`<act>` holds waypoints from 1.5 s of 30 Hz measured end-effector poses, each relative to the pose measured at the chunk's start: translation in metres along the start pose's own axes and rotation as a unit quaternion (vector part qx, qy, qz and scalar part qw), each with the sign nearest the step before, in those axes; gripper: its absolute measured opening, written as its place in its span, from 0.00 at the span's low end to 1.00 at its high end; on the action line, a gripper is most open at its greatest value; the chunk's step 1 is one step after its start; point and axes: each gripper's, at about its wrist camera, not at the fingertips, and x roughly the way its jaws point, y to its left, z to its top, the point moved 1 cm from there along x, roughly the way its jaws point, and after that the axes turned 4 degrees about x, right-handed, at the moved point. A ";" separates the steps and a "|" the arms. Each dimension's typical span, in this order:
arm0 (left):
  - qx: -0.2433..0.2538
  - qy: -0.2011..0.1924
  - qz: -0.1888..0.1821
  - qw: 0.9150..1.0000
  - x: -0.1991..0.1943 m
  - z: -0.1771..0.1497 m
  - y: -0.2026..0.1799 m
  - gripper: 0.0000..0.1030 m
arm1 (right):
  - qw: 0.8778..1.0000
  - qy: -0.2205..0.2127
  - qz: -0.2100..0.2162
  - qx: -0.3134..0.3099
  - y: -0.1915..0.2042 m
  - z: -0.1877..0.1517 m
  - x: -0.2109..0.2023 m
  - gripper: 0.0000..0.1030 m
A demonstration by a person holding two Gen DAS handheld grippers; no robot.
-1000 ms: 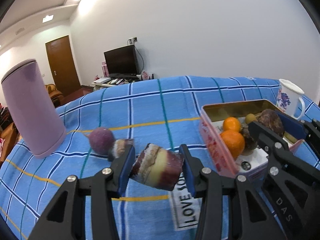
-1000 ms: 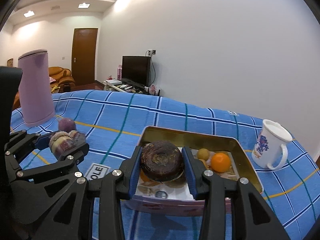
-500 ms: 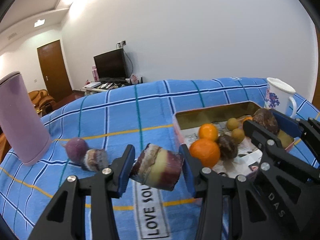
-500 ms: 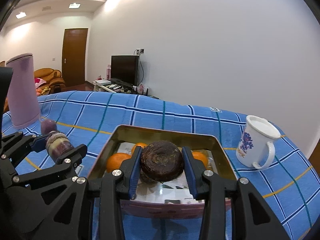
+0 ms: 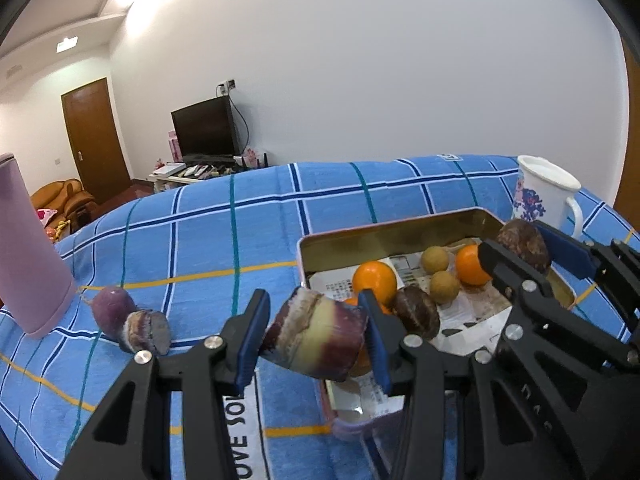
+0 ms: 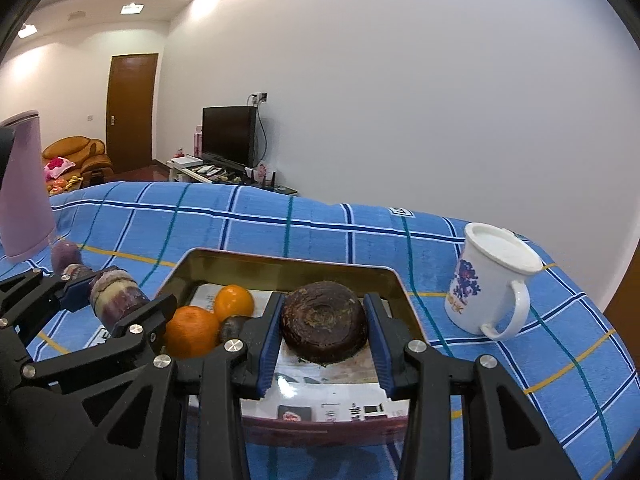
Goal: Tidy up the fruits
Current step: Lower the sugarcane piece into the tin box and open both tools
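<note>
My left gripper (image 5: 314, 334) is shut on a purple-and-cream sugarcane piece (image 5: 316, 336) and holds it over the left rim of the gold tin tray (image 5: 400, 236). My right gripper (image 6: 323, 326) is shut on a dark brown water chestnut (image 6: 324, 322) above the tray's middle (image 6: 280, 266). In the tray lie oranges (image 5: 374, 280), small yellow-brown fruits (image 5: 435, 259) and a dark chestnut (image 5: 416, 314). A round purple fruit (image 5: 113, 306) and a second sugarcane piece (image 5: 145, 331) lie on the cloth to the left.
The table has a blue checked cloth (image 5: 200, 240). A tall pink cup (image 5: 28, 252) stands at the far left. A white flowered mug (image 6: 490, 280) stands right of the tray. A "LOVE" label (image 5: 244, 440) is sewn on the cloth near the front.
Both grippers have moved right and forward with their fruits. The left one has come from over the cloth to the tray's left rim, and the right one is further over the tray.
</note>
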 end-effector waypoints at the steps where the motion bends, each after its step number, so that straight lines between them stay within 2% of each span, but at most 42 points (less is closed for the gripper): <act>1: -0.001 -0.001 0.003 1.000 0.001 0.001 0.000 0.46 | 1.000 0.000 -0.002 0.000 -0.002 0.000 0.001 0.41; 7: -0.007 -0.005 -0.007 1.000 0.005 0.005 -0.003 0.46 | 1.000 -0.005 -0.024 -0.005 -0.011 0.004 0.005 0.41; 12: -0.010 -0.030 -0.022 0.999 0.001 0.011 -0.006 0.46 | 1.000 0.001 -0.031 0.003 -0.019 0.007 0.013 0.41; 14: -0.014 -0.046 -0.044 0.998 -0.001 0.012 -0.005 0.46 | 0.999 -0.001 -0.036 0.002 -0.022 0.008 0.015 0.41; 16: -0.028 -0.056 -0.085 0.994 -0.003 0.013 -0.001 0.46 | 0.999 -0.003 -0.038 0.005 -0.027 0.010 0.015 0.41; 18: -0.038 -0.060 -0.118 0.991 -0.003 0.015 0.001 0.46 | 0.999 -0.005 -0.029 0.016 -0.035 0.012 0.016 0.41; 20: -0.040 -0.063 -0.129 0.989 -0.001 0.015 0.000 0.46 | 0.999 -0.009 -0.025 0.023 -0.042 0.015 0.017 0.41; 27: -0.070 -0.040 -0.159 0.984 0.015 0.018 0.002 0.46 | 0.998 0.009 0.019 0.055 -0.056 0.018 0.030 0.41; 30: -0.071 -0.036 -0.160 0.984 0.017 0.018 -0.001 0.46 | 0.996 0.023 0.054 0.074 -0.062 0.019 0.036 0.41; 33: -0.070 -0.033 -0.164 0.983 0.019 0.019 -0.003 0.46 | 0.994 0.031 0.066 0.076 -0.062 0.018 0.042 0.41; 35: -0.073 -0.033 -0.173 0.982 0.019 0.018 -0.001 0.46 | 0.991 0.046 0.093 0.083 -0.062 0.016 0.048 0.41; 39: -0.084 -0.033 -0.205 0.975 0.020 0.016 0.005 0.46 | 0.991 0.061 0.097 0.072 -0.054 0.013 0.054 0.41; 45: -0.084 -0.026 -0.199 0.976 0.022 0.017 0.003 0.46 | 0.989 0.072 0.108 0.069 -0.049 0.009 0.058 0.41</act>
